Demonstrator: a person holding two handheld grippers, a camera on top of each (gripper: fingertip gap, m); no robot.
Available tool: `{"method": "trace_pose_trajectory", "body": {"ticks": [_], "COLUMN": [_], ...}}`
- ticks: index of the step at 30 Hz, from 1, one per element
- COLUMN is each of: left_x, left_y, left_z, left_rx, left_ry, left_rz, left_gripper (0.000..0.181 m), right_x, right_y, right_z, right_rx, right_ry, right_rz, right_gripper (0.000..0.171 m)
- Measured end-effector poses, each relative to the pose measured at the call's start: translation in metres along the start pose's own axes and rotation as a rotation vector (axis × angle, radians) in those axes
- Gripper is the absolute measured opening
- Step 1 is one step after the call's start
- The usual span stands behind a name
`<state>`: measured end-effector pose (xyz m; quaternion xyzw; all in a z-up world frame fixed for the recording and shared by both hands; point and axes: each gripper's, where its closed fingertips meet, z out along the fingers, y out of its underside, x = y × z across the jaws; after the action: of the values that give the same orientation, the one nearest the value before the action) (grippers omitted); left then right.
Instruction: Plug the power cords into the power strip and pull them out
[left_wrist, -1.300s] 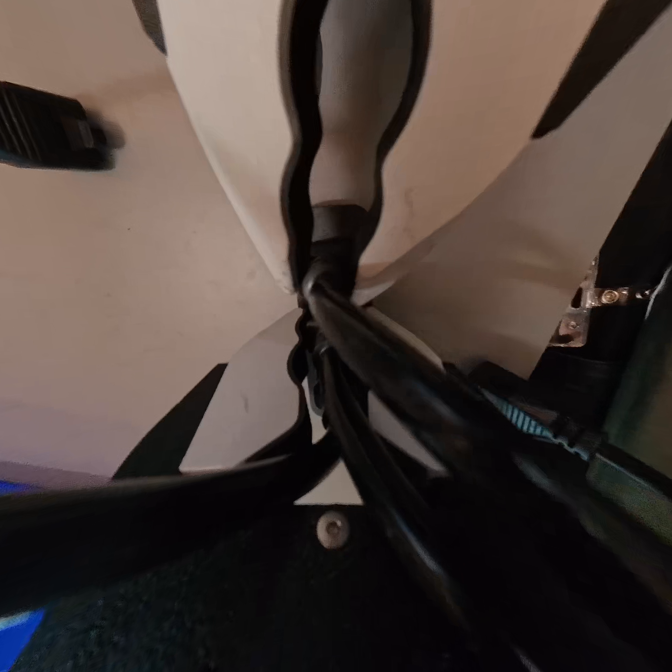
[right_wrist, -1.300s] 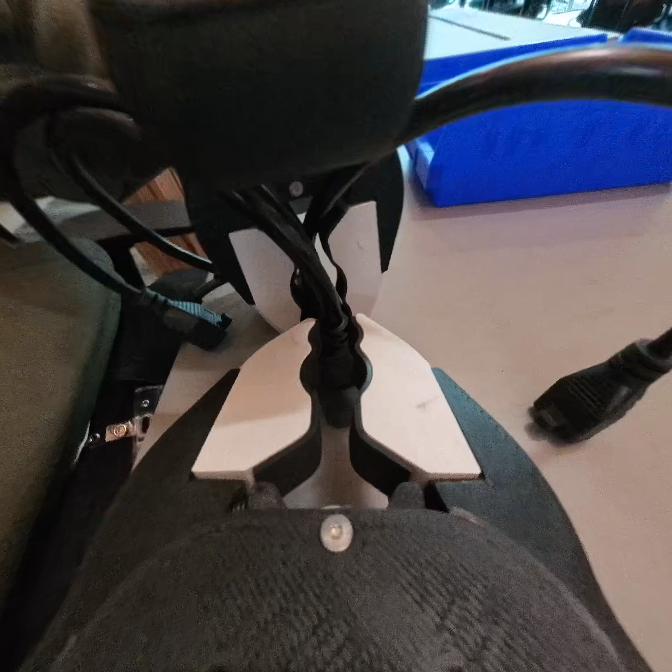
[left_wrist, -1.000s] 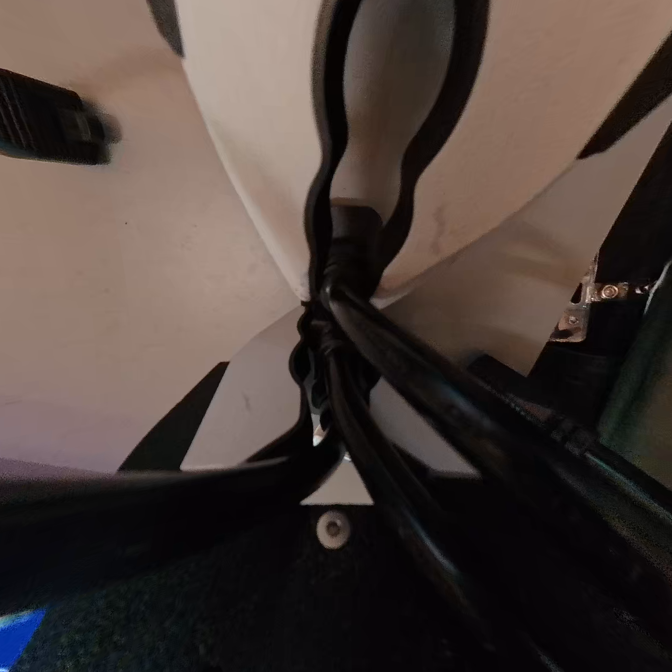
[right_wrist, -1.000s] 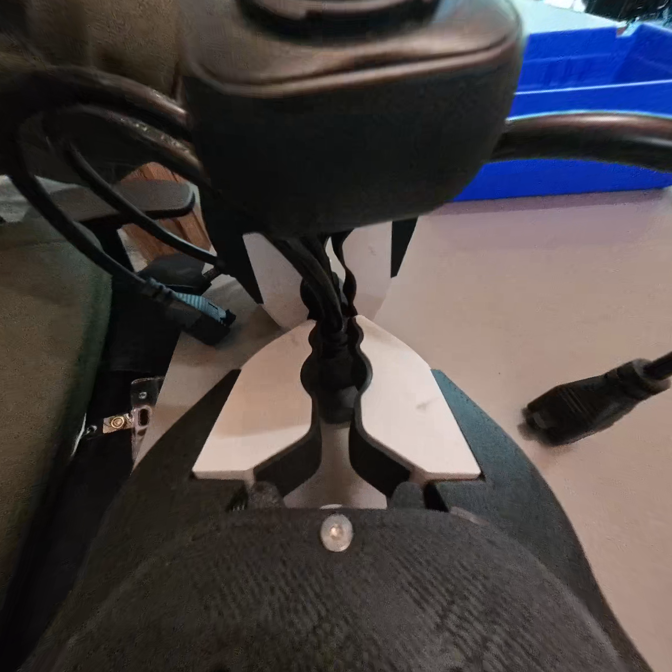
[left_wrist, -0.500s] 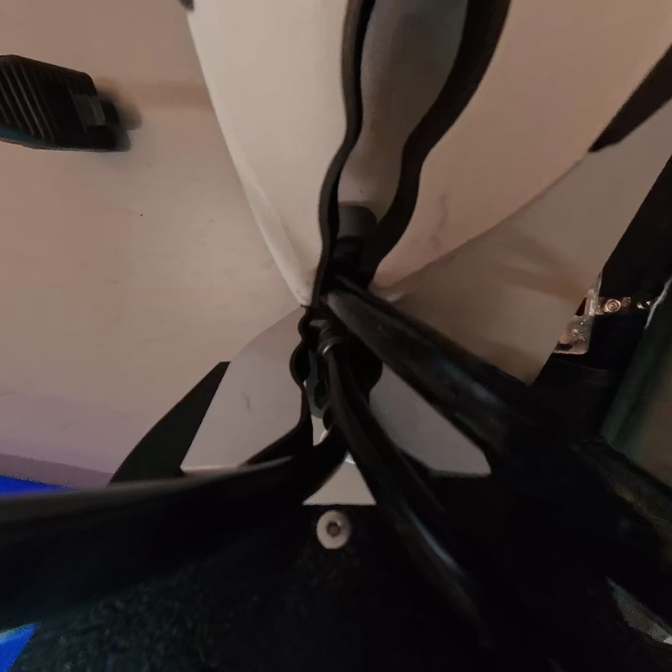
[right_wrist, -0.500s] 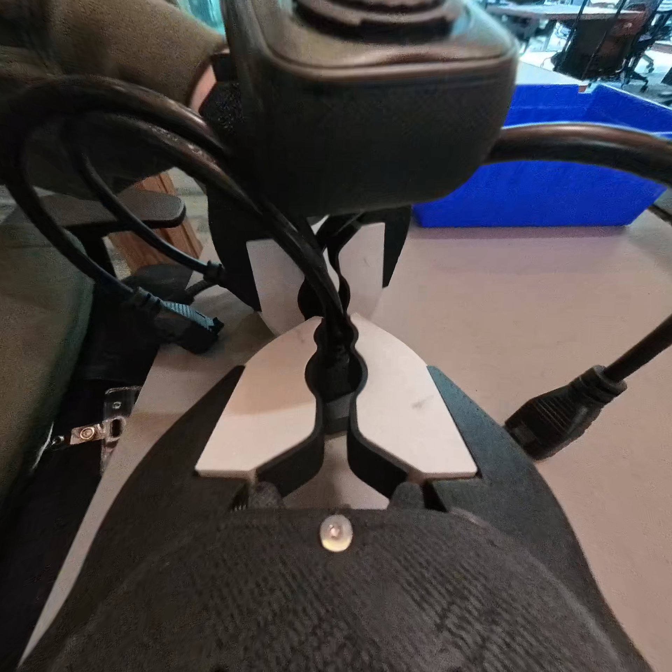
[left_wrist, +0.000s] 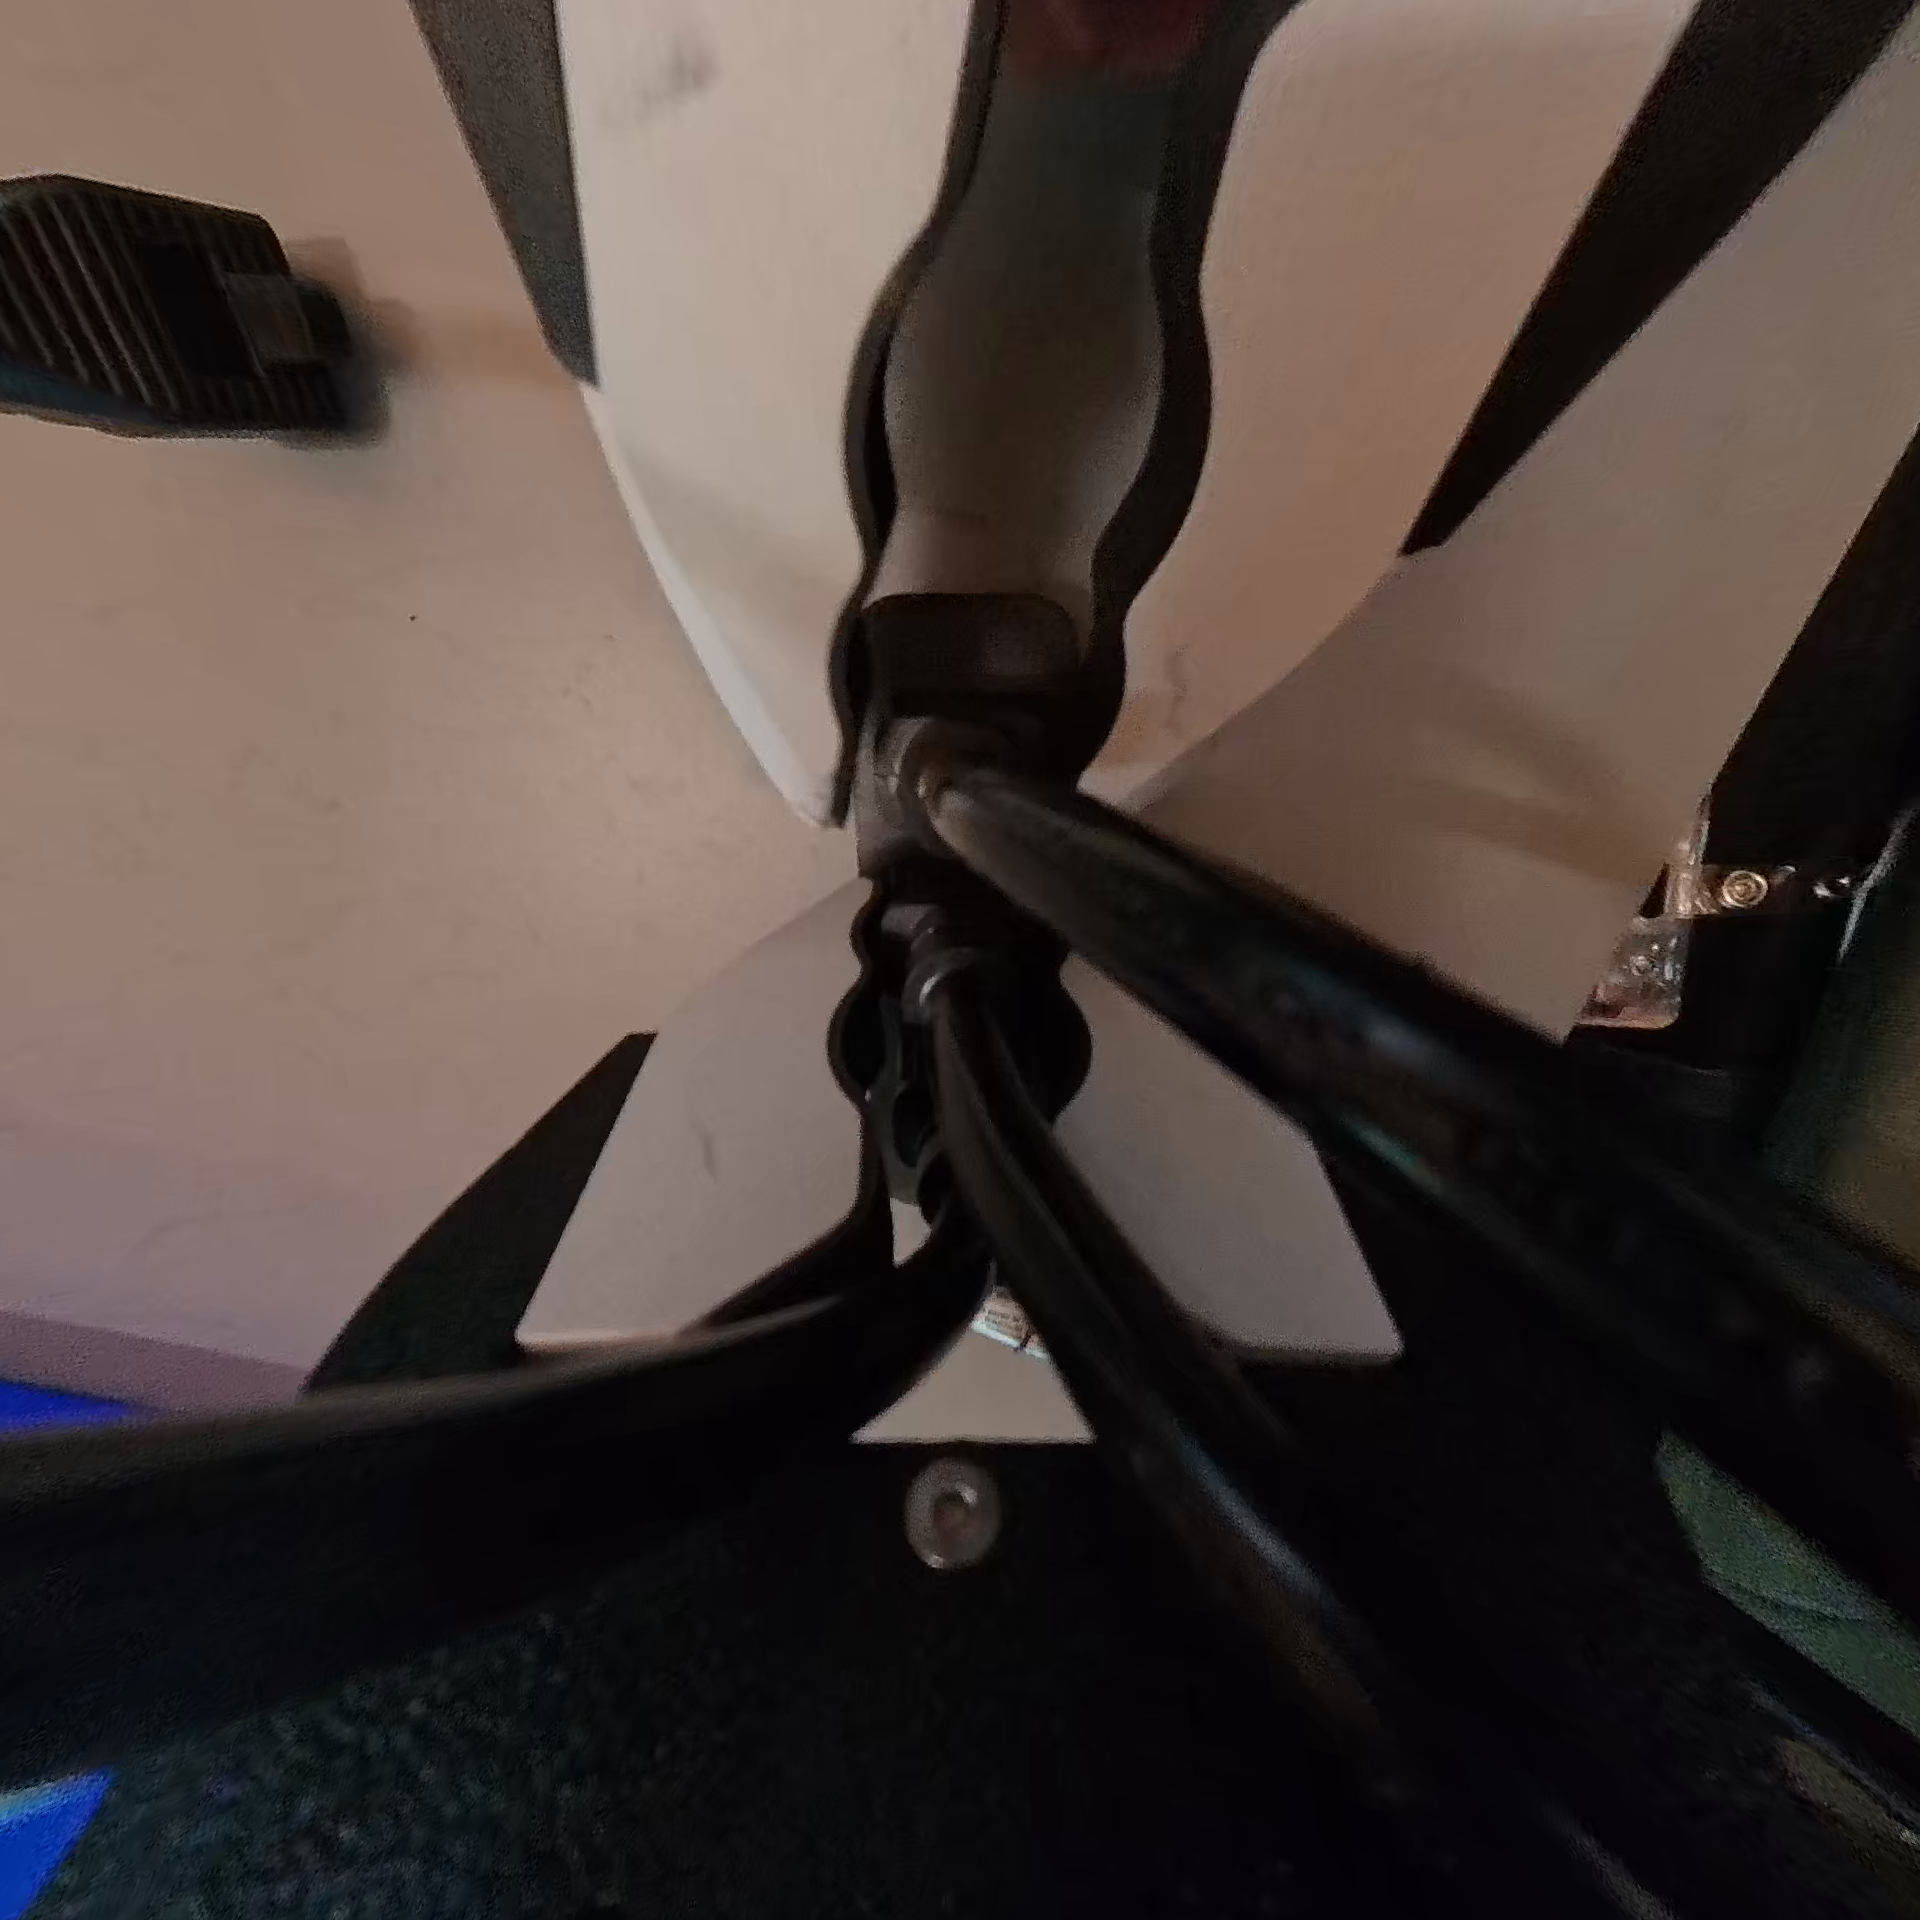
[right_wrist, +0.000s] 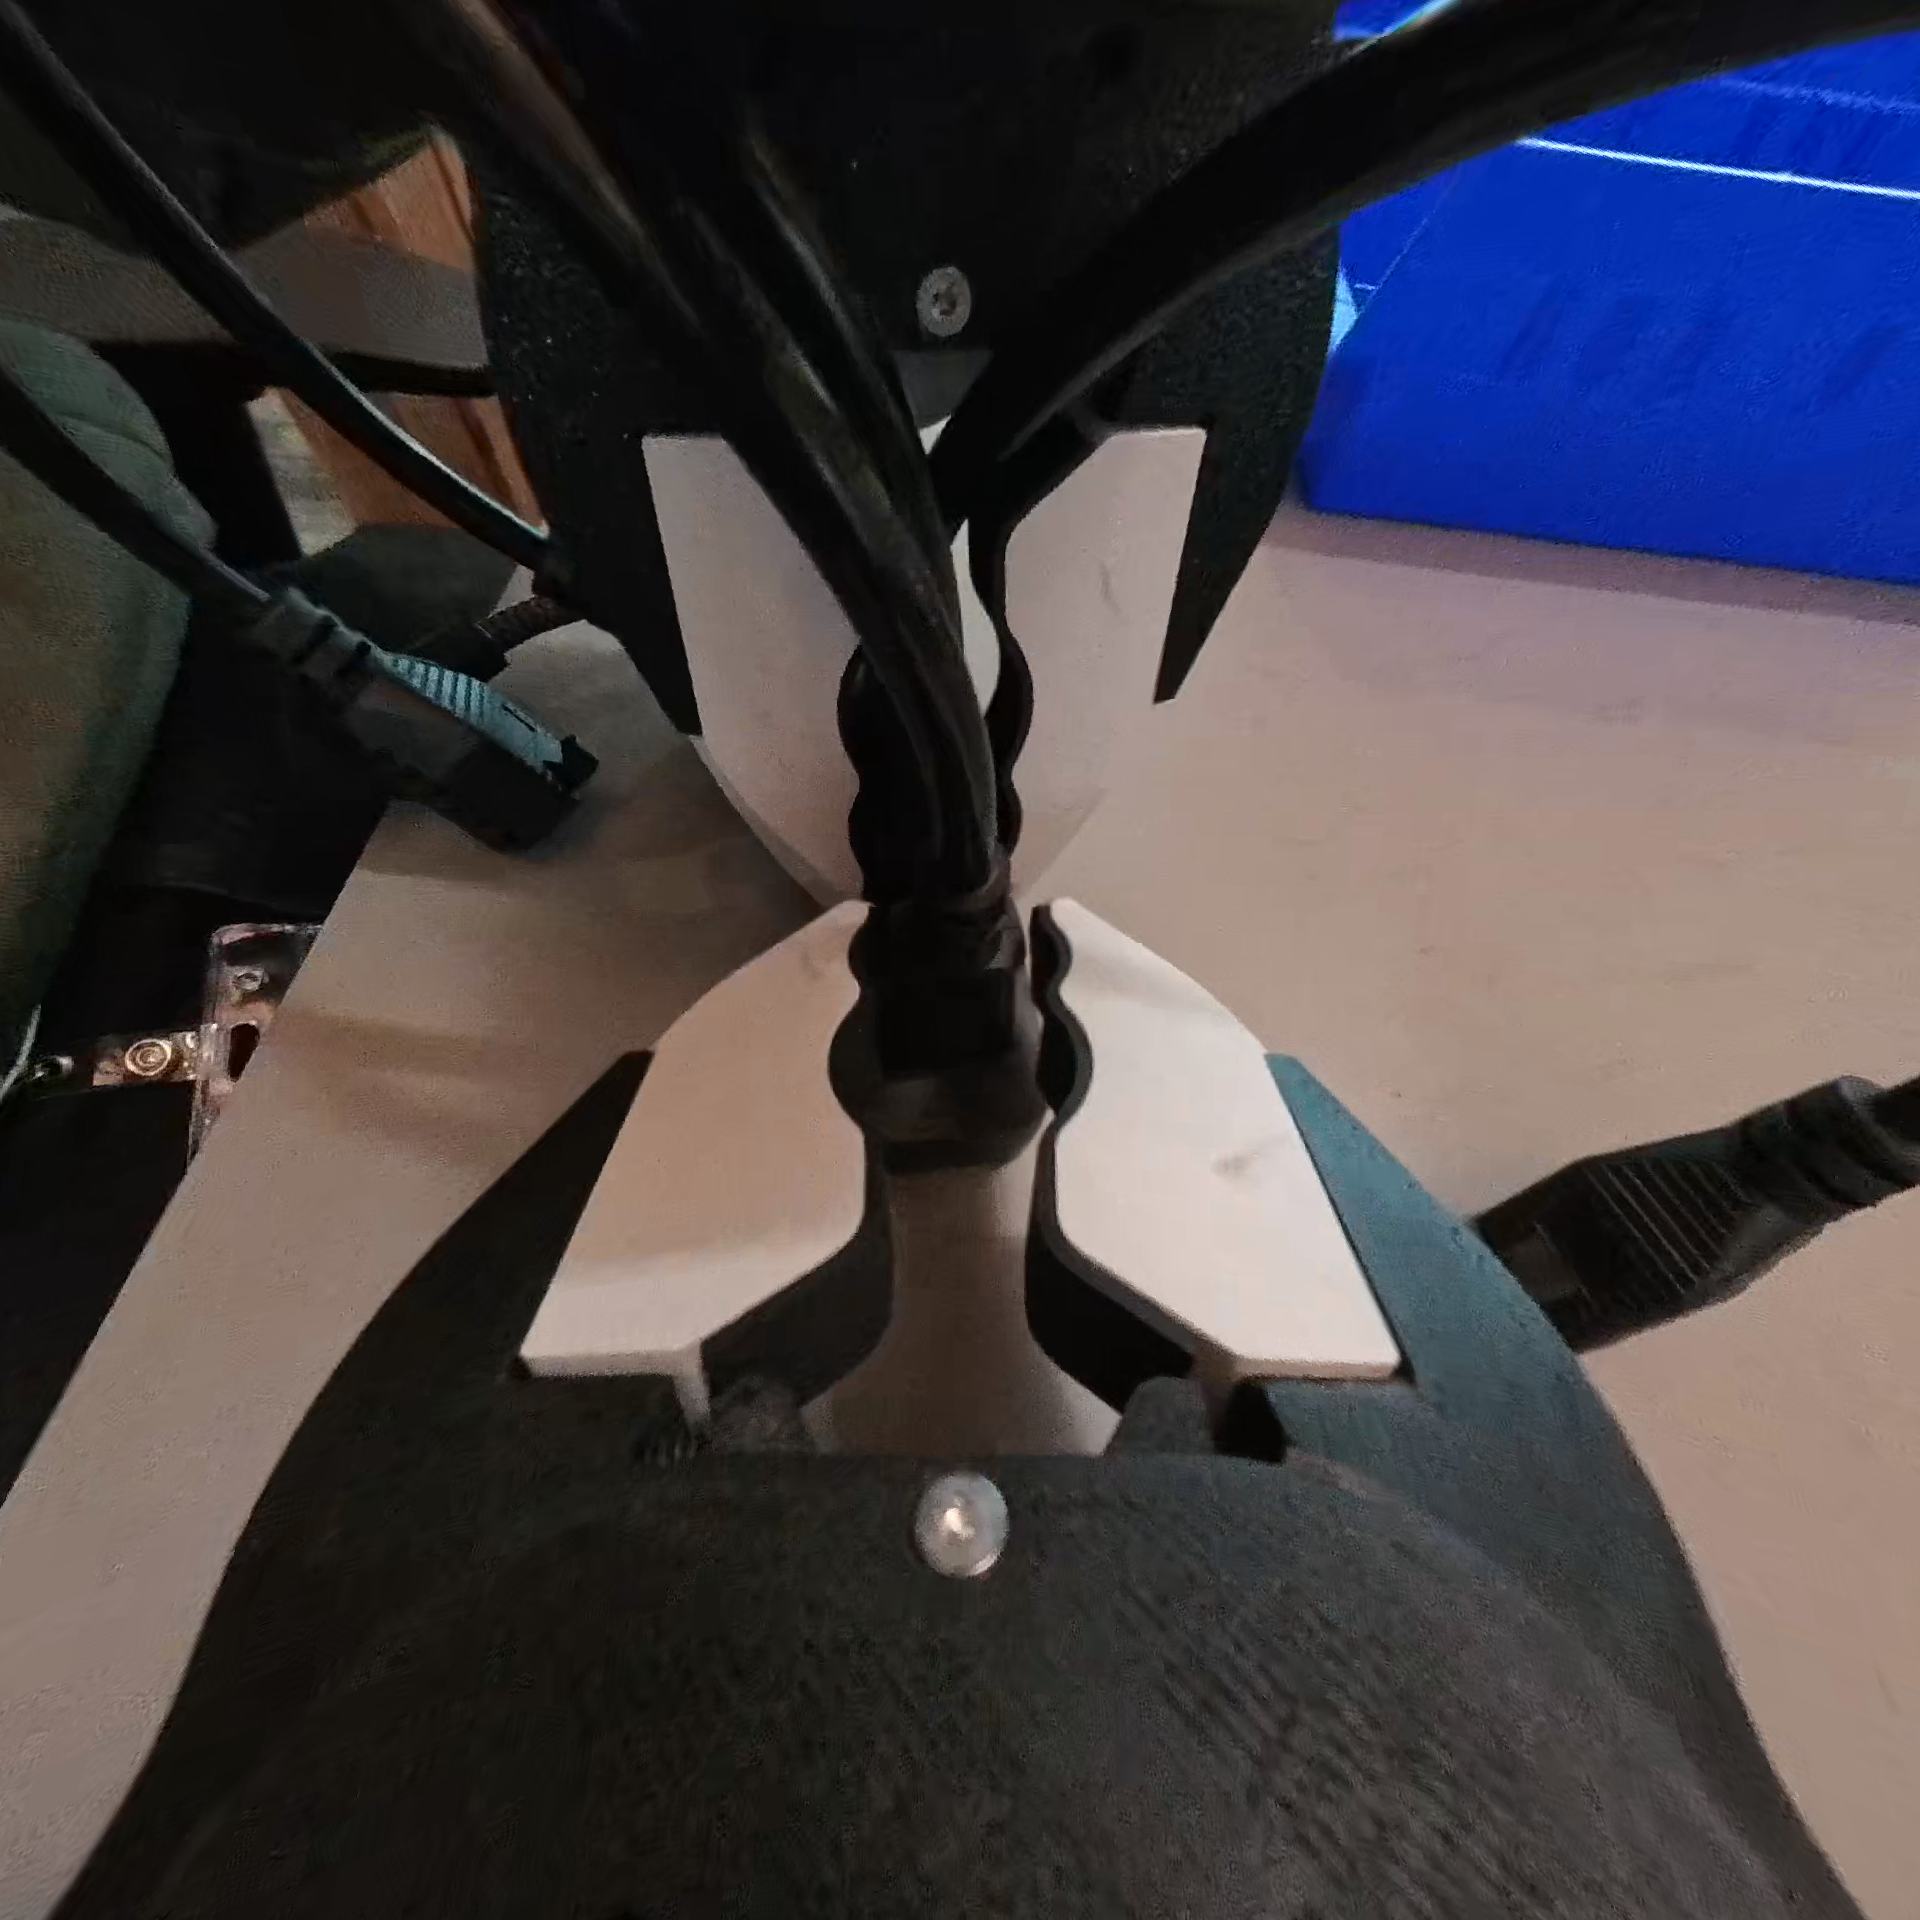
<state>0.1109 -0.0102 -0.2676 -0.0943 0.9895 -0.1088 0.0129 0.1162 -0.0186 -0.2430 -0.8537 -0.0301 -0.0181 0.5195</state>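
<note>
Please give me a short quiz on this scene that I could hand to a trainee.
1. True or false: the right gripper and the left gripper face each other tip to tip, both closed on the black cords.
2. What colour is the bin at the far side of the table? A red, B blue, C green.
3. Fill in: the loose black plug beside the right gripper lies on the ___.
Key: 1 true; 2 B; 3 table.
</note>
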Motion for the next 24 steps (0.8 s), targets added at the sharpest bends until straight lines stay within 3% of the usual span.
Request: {"method": "trace_pose_trajectory", "body": {"ticks": [8, 13, 19, 24], "left_x": [0.0, 0.0, 0.0, 0.0], "left_y": [0.0, 0.0, -0.001, -0.001], "left_z": [0.0, 0.0, 0.0, 0.0], "left_rx": [0.008, 0.008, 0.017, 0.023], "left_ry": [0.002, 0.003, 0.006, 0.009], "left_rz": [0.008, 0.011, 0.008, 0.018], "left_gripper": [0.025, 0.025, 0.024, 0.025], "right_x": [-0.003, -0.006, -0.003, -0.007], "right_y": [0.0, 0.008, 0.005, 0.003], "right_z": [-0.003, -0.001, 0.003, 0.007], "right_rx": [0.013, -0.091, -0.111, -0.076], "right_ry": [-0.068, -0.128, -0.086, -0.059], "right_rz": [-0.033, -0.024, -0.024, -0.012], "right_gripper": [0.025, 0.028, 0.025, 0.033]}}
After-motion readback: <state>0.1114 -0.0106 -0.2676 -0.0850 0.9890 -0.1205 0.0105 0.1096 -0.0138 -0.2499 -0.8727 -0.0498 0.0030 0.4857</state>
